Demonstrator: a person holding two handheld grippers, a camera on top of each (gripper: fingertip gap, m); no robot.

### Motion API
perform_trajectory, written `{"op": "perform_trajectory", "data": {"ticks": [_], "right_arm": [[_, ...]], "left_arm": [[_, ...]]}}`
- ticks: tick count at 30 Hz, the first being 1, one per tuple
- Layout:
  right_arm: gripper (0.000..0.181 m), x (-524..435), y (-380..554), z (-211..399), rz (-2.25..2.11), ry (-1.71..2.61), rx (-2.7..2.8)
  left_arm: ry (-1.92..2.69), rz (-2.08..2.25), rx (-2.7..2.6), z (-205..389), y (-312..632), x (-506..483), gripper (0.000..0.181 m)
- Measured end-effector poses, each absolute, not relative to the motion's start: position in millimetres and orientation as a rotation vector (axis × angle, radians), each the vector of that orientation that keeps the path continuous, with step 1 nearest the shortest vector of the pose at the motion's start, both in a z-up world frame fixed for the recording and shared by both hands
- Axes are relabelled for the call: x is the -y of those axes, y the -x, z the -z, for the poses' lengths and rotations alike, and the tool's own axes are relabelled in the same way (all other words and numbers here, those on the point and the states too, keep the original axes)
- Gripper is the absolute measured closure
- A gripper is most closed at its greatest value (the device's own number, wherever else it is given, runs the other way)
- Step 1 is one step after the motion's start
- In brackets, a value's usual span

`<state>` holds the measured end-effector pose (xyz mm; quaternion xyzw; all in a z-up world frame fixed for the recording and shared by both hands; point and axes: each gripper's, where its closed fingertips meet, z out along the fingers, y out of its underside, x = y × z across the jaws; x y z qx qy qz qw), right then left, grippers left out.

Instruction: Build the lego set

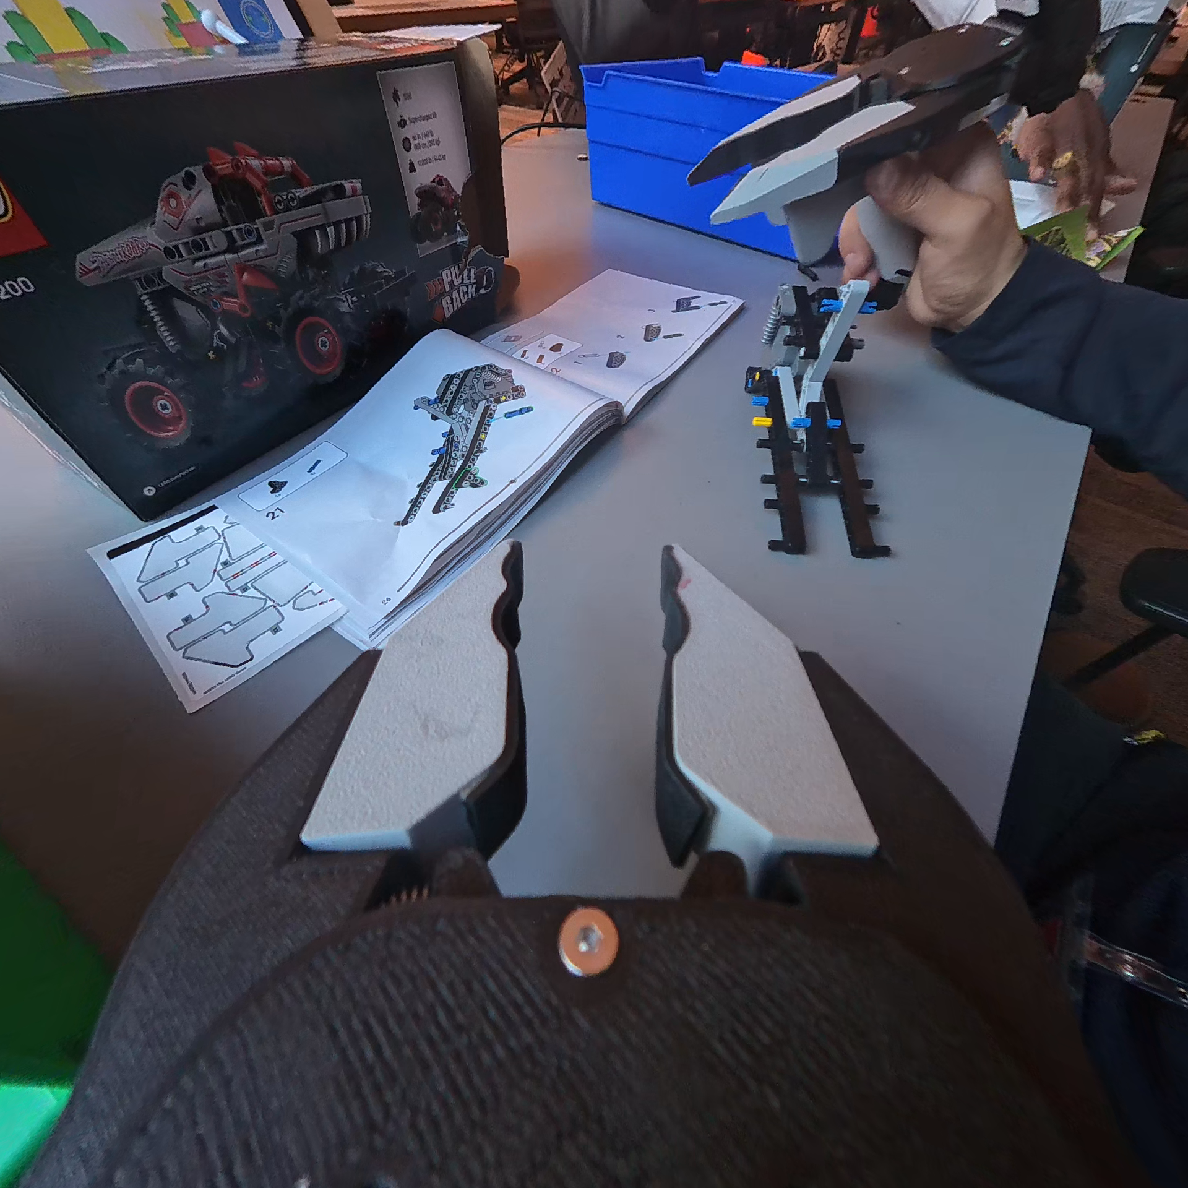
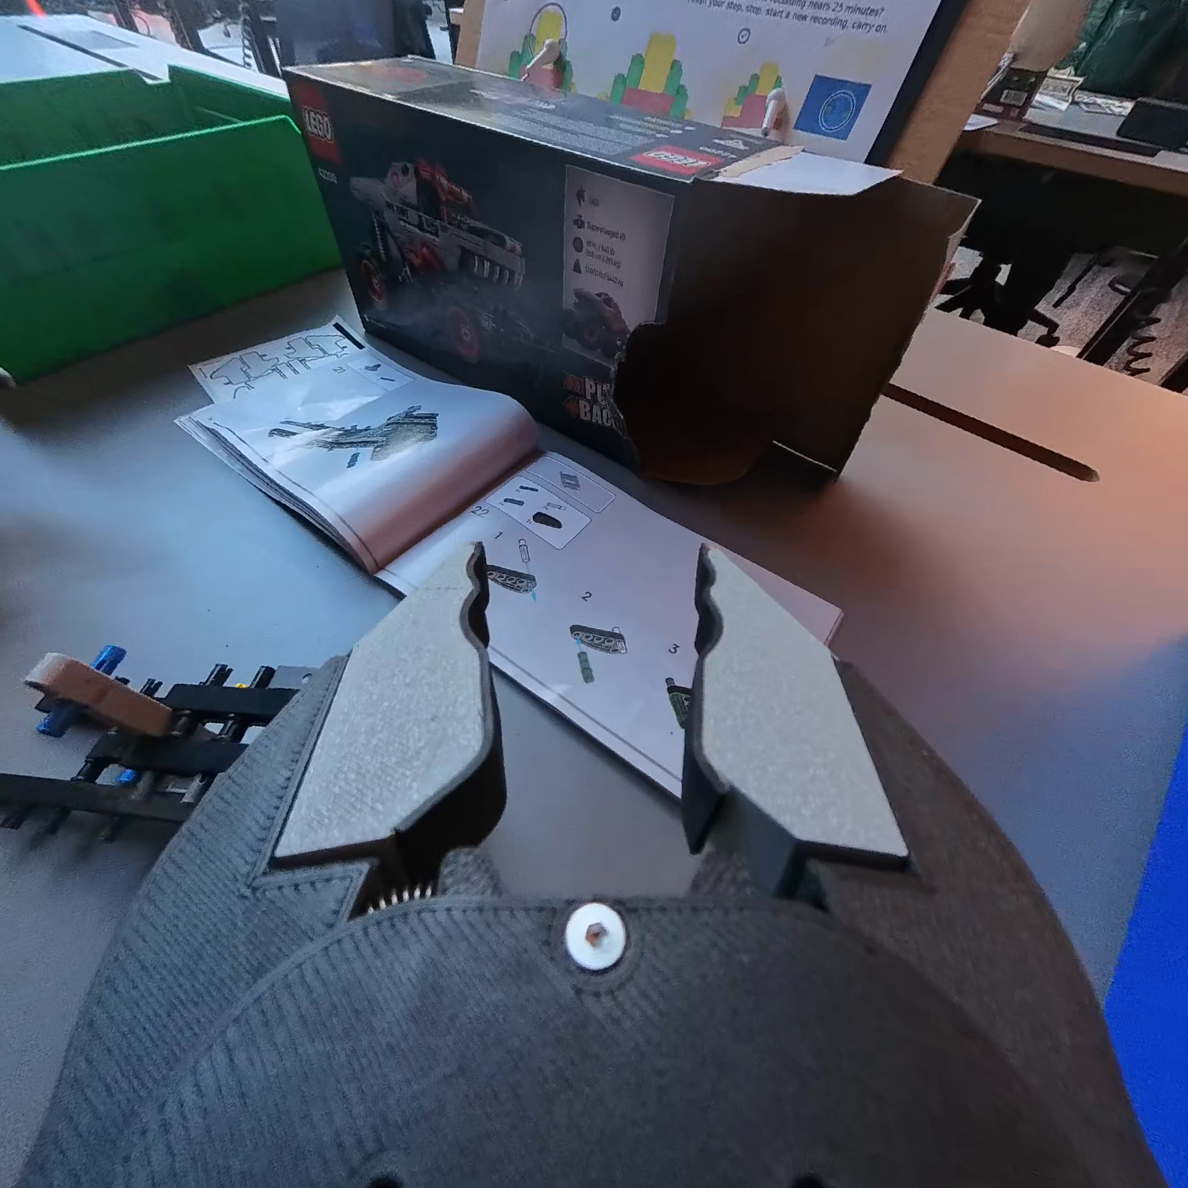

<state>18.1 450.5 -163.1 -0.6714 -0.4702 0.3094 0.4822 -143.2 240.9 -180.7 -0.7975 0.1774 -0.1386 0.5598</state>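
A partly built black and grey lego frame (image 1: 811, 418) with blue and yellow pins stands on the grey table (image 1: 643, 488) at the right. It also shows at the left edge of the right wrist view (image 2: 128, 739). An open instruction booklet (image 1: 450, 450) lies in the middle, also seen in the right wrist view (image 2: 411, 463). My left gripper (image 1: 588, 559) is open and empty, low over the table near the booklet. My right gripper (image 2: 588, 559) is open and empty above the booklet's right page. In the left wrist view it (image 1: 713, 193) hangs above the frame, held by a hand.
The black lego box (image 1: 225, 257) stands behind the booklet, its end flap open (image 2: 771, 334). A loose sticker sheet (image 1: 212, 598) lies at the left. A blue bin (image 1: 681, 141) stands at the back right, a green bin (image 2: 128, 218) at the left. The gap from one gripper's tips to the other's is roughly 25 centimetres.
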Motion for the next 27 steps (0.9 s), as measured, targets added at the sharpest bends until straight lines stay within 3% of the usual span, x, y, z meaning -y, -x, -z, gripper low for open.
{"op": "perform_trajectory", "data": {"ticks": [27], "right_arm": [[0.12, -449.0, -18.3, 160.3, -0.76, 1.626, 1.146]], "left_arm": [[1.881, 0.325, -0.419, 180.8, 143.1, -240.5, 0.14]]}}
